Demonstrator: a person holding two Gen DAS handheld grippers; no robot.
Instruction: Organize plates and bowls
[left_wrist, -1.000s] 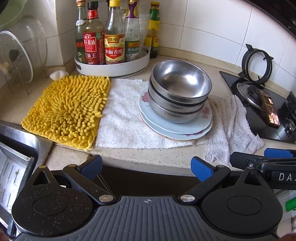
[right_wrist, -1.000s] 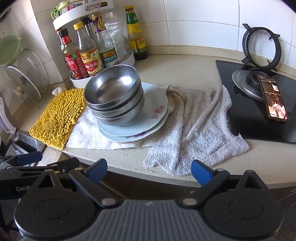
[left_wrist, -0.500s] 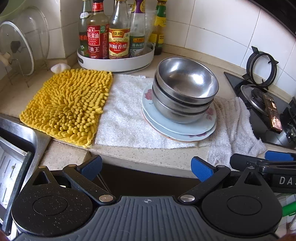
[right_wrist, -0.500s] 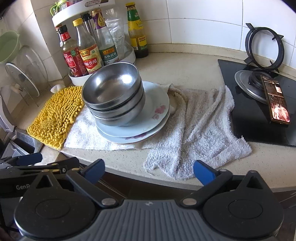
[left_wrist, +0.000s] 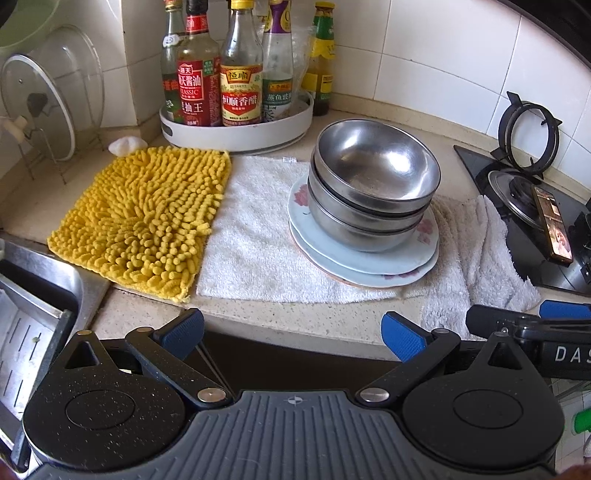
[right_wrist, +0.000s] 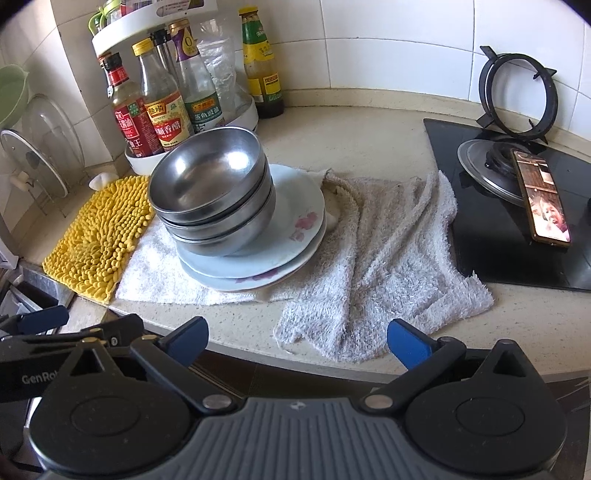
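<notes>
Both my left gripper (left_wrist: 291, 334) and right gripper (right_wrist: 297, 341) gape wide, empty. Ahead of them the bowls (left_wrist: 375, 184) sit nested on stacked plates (left_wrist: 364, 258); lifting unevenly could tip the slick bowls off.

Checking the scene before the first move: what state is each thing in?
left gripper: open, empty
right gripper: open, empty
steel bowls: nested, upright, on the plates
plates: stacked on white towel
phone: screen lit, on stove
glass lid: upright in rack
</notes>
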